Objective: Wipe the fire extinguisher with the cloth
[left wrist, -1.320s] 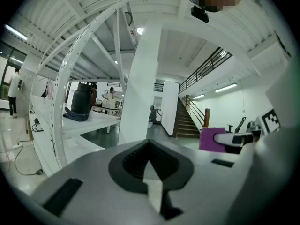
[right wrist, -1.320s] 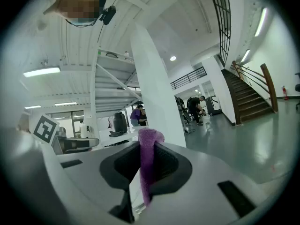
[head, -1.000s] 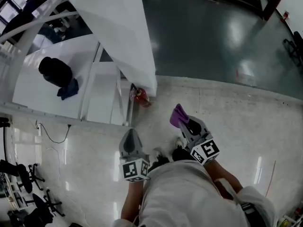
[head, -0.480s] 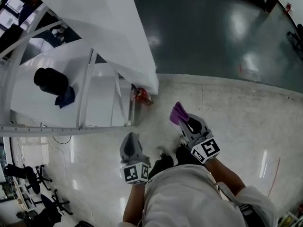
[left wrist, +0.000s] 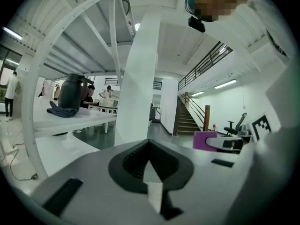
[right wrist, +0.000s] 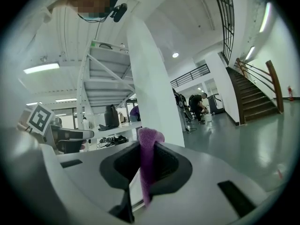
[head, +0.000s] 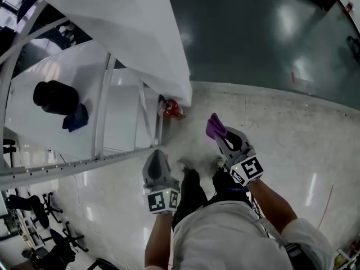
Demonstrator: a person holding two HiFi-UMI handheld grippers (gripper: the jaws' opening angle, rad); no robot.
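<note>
While both devices are held out low in front of the person, two grippers are in view, each carrying one marker cube. The left gripper has its jaws fully together with nothing between them (the left gripper view shows the two tips meeting in a single seam). The right gripper is clamped on one purple cloth, which stands up as a narrow folded strip between its jaws and protrudes past the tips. Both grippers are over the pale speckled floor, side by side and apart from each other. Beyond them, one red fire extinguisher stands on that floor at the foot of one white slanted pillar, just beside a leg of the white table frame. The cloth is near the extinguisher but clear of it; neither gripper touches it. To the left, one white table carries one black container with one dark blue rag lying against its base. Farther off, the pale floor gives way to a dark glossy floor. At the far end, one staircase with a railing rises along the wall.
</note>
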